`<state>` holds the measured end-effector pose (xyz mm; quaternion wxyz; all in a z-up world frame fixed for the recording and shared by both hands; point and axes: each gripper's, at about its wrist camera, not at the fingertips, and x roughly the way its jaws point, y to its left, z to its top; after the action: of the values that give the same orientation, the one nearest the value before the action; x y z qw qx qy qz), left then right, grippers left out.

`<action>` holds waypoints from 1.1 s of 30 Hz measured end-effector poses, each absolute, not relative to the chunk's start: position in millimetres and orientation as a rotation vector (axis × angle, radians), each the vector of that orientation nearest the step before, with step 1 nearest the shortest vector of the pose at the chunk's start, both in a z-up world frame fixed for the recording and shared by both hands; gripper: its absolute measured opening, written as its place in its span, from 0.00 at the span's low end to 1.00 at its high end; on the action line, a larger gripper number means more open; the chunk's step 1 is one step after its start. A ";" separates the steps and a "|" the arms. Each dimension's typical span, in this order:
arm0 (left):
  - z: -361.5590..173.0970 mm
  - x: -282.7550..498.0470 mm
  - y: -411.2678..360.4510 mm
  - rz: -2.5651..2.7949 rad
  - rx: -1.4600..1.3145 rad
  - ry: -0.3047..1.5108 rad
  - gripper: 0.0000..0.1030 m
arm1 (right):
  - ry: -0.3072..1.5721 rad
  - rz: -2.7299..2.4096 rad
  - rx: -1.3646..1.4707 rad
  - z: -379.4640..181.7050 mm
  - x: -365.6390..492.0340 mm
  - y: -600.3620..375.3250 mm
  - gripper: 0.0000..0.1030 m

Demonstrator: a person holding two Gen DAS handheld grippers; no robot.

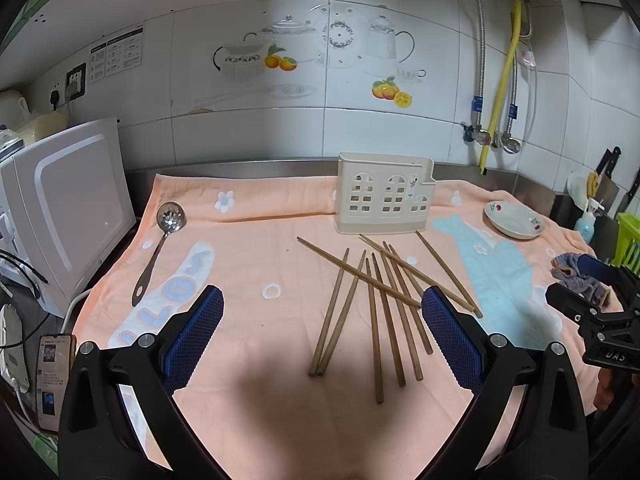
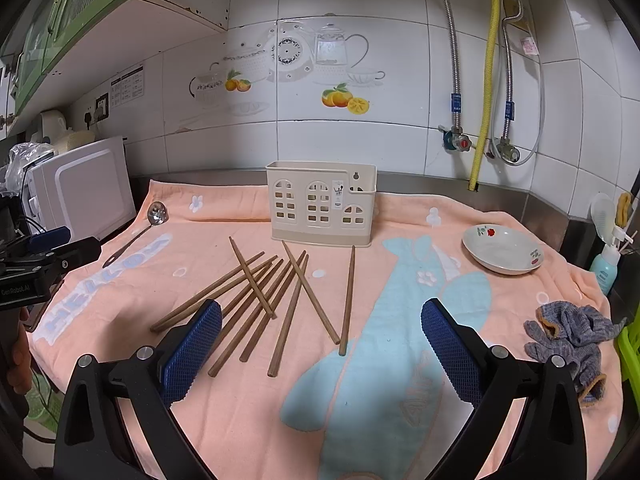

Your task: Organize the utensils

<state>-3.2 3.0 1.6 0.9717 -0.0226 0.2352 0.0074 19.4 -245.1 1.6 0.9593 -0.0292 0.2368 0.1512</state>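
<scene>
Wooden chopsticks (image 1: 376,312) are lying scattered before the cream holder (image 1: 384,196), long axes mostly pointing toward it. Left gripper (image 1: 322,336) and right gripper (image 2: 320,344) are hovering wide open, empty.

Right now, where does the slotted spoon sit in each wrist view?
Left wrist: slotted spoon left of centre on the towel, bowl toward the wall.
Right wrist: slotted spoon at far left, near the microwave.
Shared landmark: cream utensil holder.

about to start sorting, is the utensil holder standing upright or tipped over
Upright. The utensil holder stands on its base on the towel, open top up, window cutouts vertical. The chopsticks lie before it.
</scene>
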 end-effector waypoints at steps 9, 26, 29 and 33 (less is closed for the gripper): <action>0.0 -3.2 4.3 0.016 -0.057 0.479 0.95 | 0.482 0.308 -0.058 3.6 17.3 -245.3 0.94; -3.3 -2.3 4.6 0.018 -0.060 0.488 0.95 | 0.487 0.309 -0.058 0.3 18.4 -241.9 0.94; -3.6 -2.2 4.6 0.018 -0.061 0.489 0.95 | 0.486 0.309 -0.057 -0.7 18.5 -242.1 0.94; -4.3 -2.4 4.2 0.019 -0.062 0.491 0.95 | 0.487 0.309 -0.057 -0.1 18.8 -242.7 0.94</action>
<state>-2.4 4.2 -4.3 0.9695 -0.0307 0.2430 0.0092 18.8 -242.7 -0.1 0.9583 -0.0280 0.2400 0.1523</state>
